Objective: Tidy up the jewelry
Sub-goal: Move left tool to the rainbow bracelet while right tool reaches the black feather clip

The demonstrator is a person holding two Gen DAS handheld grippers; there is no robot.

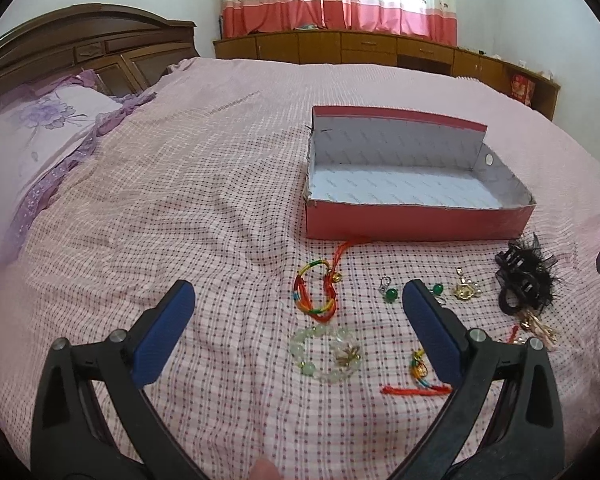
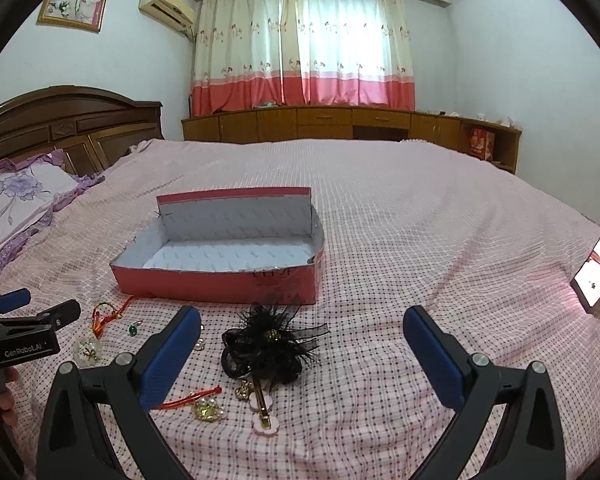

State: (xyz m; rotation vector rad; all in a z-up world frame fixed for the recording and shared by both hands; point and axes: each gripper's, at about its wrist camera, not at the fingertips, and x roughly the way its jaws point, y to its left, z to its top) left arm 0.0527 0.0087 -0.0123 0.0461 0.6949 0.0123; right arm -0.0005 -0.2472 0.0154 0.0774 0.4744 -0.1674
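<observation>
— Near the red box (image 1: 416, 220), what is lying closest?
— Bracelets (image 1: 316, 292) are lying just ahead of the left gripper (image 1: 296, 300); both grippers, right gripper (image 2: 302, 330) too, are hanging spread, holding nothing.

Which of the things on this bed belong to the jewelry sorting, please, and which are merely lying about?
Job: red box, braided bracelet, bead bracelet, green earrings, black hair clip, both grippers open.
Lying about: pillow, phone.
</observation>
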